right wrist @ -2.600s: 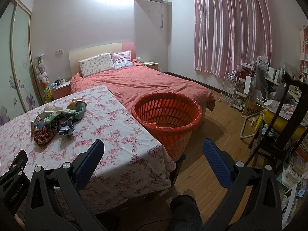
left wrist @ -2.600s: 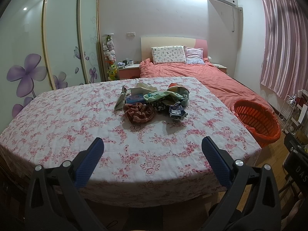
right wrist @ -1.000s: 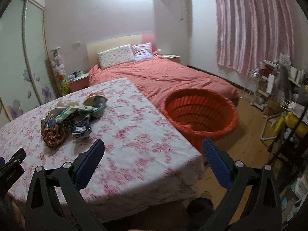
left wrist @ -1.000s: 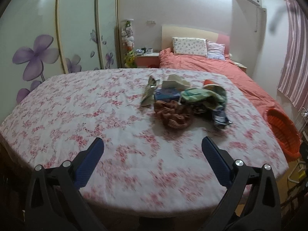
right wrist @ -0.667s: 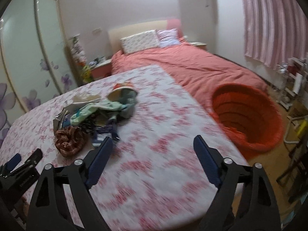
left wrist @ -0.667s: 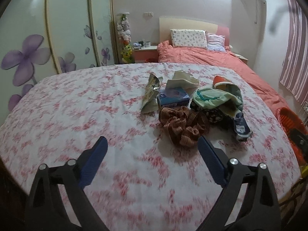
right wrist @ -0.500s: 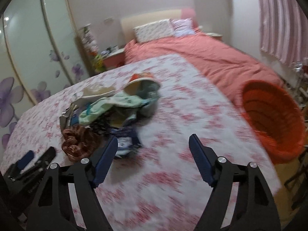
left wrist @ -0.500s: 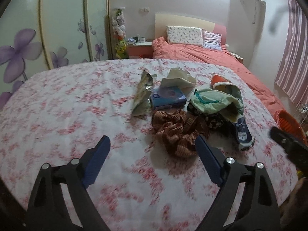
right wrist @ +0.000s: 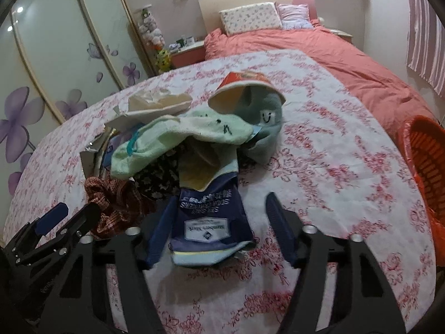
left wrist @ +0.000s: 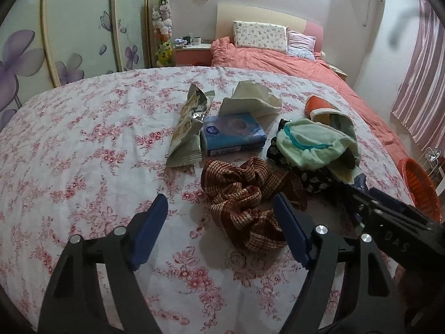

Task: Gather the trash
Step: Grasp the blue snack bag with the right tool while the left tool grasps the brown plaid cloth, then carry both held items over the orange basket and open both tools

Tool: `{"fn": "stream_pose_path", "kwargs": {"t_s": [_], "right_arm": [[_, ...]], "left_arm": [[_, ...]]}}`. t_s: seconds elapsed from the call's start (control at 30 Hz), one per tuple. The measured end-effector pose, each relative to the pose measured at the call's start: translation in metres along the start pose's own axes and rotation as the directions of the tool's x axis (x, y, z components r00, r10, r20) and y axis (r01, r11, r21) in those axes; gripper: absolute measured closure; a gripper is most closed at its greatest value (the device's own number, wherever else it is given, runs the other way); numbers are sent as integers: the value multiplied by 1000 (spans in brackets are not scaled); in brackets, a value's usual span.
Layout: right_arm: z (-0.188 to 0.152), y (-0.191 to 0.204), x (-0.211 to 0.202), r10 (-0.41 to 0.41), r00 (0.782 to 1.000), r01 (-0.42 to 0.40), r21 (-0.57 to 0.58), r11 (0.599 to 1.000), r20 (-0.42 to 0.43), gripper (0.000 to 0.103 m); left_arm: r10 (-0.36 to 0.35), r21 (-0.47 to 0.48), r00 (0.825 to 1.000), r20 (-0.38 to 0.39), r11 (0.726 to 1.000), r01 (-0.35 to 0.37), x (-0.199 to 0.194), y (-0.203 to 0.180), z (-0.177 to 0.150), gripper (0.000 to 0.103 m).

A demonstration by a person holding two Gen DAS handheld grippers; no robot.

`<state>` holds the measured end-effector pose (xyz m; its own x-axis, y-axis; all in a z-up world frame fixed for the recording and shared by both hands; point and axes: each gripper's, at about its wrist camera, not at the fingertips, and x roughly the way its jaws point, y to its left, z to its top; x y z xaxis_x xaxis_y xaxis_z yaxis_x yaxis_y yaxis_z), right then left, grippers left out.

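Both tongs have come in from the tabletop's near edge to the heap, jaws narrowing. Beyond the left tongs (left wrist: pixel 219 220), a brown-checked crumpled cloth (left wrist: pixel 244 194) lies partly between the closing jaws, untouched; a silver torn snack wrapper (left wrist: pixel 189 128) and blue tissue pack (left wrist: pixel 232 135) lie farther off. A mint-green towel (right wrist: pixel 178 142) drapes over the pile. Pink-flowered cloth covers the tabletop (right wrist: pixel 333 167); an orange slatted plastic basket (right wrist: pixel 425 161) stands right, a coral bed behind. The right tongs (right wrist: pixel 219 222) are closing around a dark blue cracker packet (right wrist: pixel 207 217), pads not yet pressing.
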<state>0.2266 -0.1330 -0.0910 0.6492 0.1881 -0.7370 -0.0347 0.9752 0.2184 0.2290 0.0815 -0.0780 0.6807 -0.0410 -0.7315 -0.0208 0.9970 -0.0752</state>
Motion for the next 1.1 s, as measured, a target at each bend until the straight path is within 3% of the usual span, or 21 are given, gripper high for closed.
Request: {"fn": "stream_pose_path", "kwargs": {"t_s": [0.13,0.33,0.47,0.6,0.67,0.7,0.83,1.1], "right_arm": [[-3,-7,-1,23,1000,-23,2,1000,-5,61],[-9,-20,-13,-3,1000,2,18,1000,18,64],[-11,-26,-17,-15,1000,15,29,999,23,64],[-10,-23,-9,-30,1000,30,14,999,4,55],[-11,-22,0,-43,999,43,9,999,-16,55],[-12,-23,0,-42,999,42,11,999,-19,57],[-14,-28,-12,-25,1000,25,18,1000,-3,74],[-17,-42,-42,-29,999,27,40,999,46,76]], "left_arm": [[-8,9,1000,-16,1000,8,5,-3,1,31],[-37,6,998,-44,999,38,16,-9,1,37],[-66,-4,996,-58,998,66,22,-11,2,47],[-78,-10,995,-61,997,78,26,-14,3,53],[-83,-4,995,-61,997,83,28,-16,3,59],[-82,-1,995,-61,997,82,28,-16,3,65],[-87,15,995,-52,996,88,26,-17,1,77],[-90,32,996,16,996,89,-8,-14,2,81]]}}
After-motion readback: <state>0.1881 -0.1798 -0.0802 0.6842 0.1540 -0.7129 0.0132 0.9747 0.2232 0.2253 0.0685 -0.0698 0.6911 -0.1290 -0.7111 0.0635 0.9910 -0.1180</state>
